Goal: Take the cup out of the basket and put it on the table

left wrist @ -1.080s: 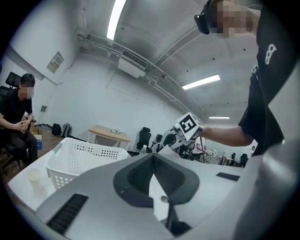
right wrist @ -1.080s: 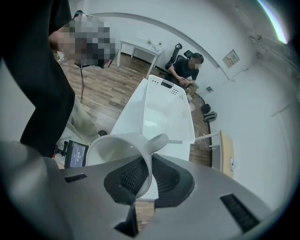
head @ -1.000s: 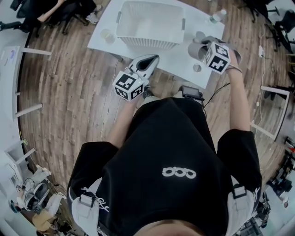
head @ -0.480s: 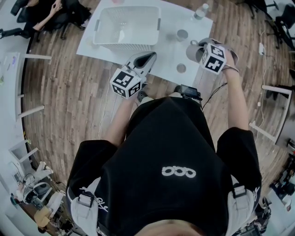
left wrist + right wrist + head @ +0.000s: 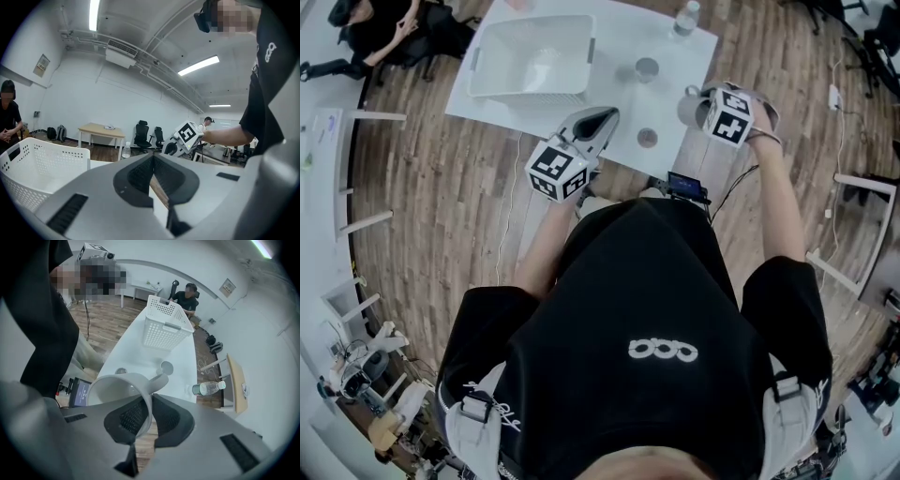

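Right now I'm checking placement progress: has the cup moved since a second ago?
Yes: cup shifted rightward, from above the table to its right edge, away from basket.

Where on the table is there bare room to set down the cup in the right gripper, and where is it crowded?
Barest is the table strip between the basket and the far small container and near small container. The gap between those two is smaller. The right side, with them and the bottle, is crowded; the basket fills the left.
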`<state>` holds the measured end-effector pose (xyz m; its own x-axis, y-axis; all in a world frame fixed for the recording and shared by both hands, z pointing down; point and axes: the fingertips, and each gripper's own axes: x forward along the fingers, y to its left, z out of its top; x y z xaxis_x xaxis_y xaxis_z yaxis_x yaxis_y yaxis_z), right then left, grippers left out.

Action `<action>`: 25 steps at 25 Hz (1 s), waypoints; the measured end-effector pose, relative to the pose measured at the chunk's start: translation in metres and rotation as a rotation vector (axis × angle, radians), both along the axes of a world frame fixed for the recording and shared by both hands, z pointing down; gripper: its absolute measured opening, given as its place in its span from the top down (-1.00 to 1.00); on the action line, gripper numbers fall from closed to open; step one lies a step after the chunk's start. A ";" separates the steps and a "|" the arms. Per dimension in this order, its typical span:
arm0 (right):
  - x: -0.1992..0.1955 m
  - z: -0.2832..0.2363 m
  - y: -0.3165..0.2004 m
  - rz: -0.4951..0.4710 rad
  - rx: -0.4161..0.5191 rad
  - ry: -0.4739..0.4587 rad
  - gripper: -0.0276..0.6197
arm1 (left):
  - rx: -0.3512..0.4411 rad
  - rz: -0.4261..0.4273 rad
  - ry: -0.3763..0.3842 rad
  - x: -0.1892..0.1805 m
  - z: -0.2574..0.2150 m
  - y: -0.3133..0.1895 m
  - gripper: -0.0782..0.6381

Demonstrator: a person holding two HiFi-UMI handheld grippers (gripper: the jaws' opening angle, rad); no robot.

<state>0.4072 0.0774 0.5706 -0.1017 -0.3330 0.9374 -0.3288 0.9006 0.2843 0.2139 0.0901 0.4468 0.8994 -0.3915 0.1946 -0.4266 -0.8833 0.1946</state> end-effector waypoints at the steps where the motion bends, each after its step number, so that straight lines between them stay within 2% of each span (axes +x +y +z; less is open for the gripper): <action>1: 0.004 0.004 0.001 -0.002 -0.008 -0.003 0.78 | 0.000 -0.003 -0.003 0.004 0.001 0.002 0.76; 11: 0.010 0.057 -0.014 -0.025 -0.112 0.035 0.78 | -0.016 -0.063 -0.007 0.009 0.011 0.000 0.76; 21: 0.001 0.122 -0.037 -0.004 -0.194 0.149 0.78 | -0.033 -0.178 -0.001 -0.024 0.018 0.012 0.76; 25: -0.011 0.143 -0.046 0.000 -0.211 0.154 0.78 | -0.047 -0.228 0.000 -0.038 0.022 0.014 0.76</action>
<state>0.3962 0.0310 0.7133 0.0471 -0.1285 0.9906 -0.2959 0.9454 0.1367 0.1757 0.1045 0.4688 0.7888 -0.5749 0.2176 -0.6139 -0.7541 0.2331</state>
